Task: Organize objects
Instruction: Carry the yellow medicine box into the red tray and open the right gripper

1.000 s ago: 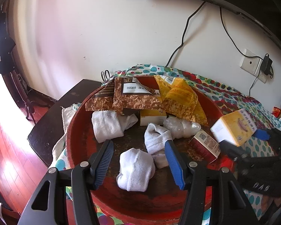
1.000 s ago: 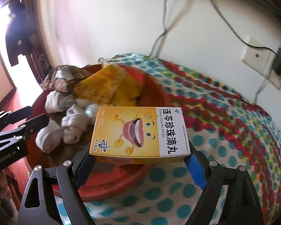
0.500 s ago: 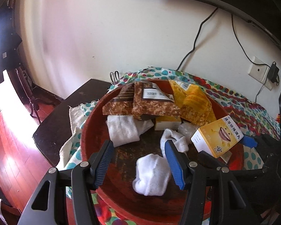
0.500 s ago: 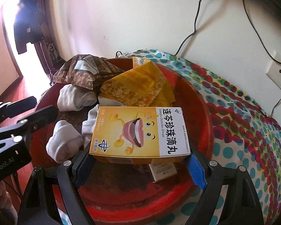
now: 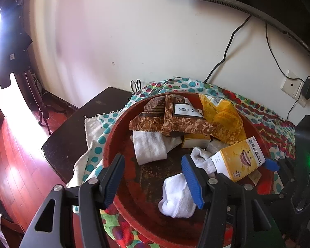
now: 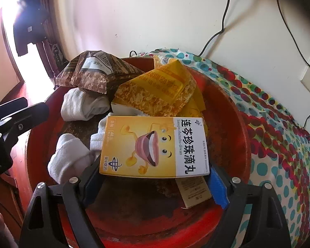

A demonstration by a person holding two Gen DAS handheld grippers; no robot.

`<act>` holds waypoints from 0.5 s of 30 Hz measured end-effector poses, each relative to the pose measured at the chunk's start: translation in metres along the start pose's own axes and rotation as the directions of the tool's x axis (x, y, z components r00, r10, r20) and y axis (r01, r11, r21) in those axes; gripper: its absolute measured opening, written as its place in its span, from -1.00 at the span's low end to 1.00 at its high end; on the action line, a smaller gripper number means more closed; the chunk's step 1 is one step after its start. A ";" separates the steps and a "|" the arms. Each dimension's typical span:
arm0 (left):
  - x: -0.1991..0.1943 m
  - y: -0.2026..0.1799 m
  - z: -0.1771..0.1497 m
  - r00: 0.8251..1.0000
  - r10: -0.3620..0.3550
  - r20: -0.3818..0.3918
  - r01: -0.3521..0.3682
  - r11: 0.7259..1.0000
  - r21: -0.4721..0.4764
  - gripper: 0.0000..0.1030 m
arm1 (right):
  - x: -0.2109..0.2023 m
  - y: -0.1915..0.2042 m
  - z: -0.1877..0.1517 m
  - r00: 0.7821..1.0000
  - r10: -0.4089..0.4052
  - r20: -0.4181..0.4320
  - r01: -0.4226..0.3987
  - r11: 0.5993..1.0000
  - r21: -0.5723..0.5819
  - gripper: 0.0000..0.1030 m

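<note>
My right tool [image 6: 155, 184] has carried the box [image 6: 155, 146] over the basin [image 6: 227, 111], its jaws just easing wider around it; release looks near. My left tool [image 5: 153, 177] hangs half-open, empty.

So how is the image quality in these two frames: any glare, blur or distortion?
Left wrist view: blown-out daylight at the left edge, strong fisheye bending, sharp date print on the brown packet. Right wrist view: the same blown-out glare at upper left, soft wall, crisp print on the yellow box.
</note>
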State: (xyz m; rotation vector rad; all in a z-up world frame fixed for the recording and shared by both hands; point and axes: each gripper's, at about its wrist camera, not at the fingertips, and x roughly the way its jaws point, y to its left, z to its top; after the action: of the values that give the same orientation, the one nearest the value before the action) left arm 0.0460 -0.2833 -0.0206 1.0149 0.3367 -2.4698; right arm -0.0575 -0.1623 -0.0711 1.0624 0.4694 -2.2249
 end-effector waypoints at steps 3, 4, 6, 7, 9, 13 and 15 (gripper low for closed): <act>-0.003 -0.001 0.002 1.000 0.002 0.001 -0.002 1.000 0.001 0.14 | -0.003 0.003 -0.001 1.000 0.004 -0.012 -0.004 1.000 -0.012 0.72; -0.004 -0.001 0.002 1.000 0.003 -0.002 -0.003 1.000 0.000 0.14 | -0.006 0.005 -0.002 1.000 0.000 -0.012 -0.001 1.000 -0.018 0.74; -0.007 -0.003 0.004 1.000 -0.008 -0.006 0.008 1.000 0.002 0.14 | -0.012 0.007 -0.005 1.000 0.000 -0.012 0.000 1.000 -0.017 0.81; -0.008 -0.003 0.004 1.000 -0.008 -0.004 0.008 1.000 0.005 0.14 | -0.019 0.007 -0.007 1.000 -0.004 -0.010 0.004 1.000 -0.012 0.81; -0.014 -0.007 0.005 1.000 -0.001 0.007 0.001 1.000 0.016 0.14 | -0.032 0.008 -0.012 1.000 -0.010 -0.001 0.010 1.000 -0.002 0.85; -0.022 -0.015 0.006 1.000 -0.001 0.016 0.000 0.999 0.034 0.14 | -0.058 0.012 -0.024 1.000 -0.020 0.005 0.020 1.000 0.012 0.93; -0.024 -0.021 0.005 1.000 -0.007 0.015 0.006 0.999 0.054 0.14 | -0.068 0.015 -0.031 0.999 -0.037 -0.007 0.037 0.999 0.008 0.98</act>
State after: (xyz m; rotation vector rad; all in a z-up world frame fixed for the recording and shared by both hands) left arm 0.0478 -0.2597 0.0013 1.0173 0.2709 -2.5038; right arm 0.0026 -0.1303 -0.0372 1.0741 0.4871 -2.2579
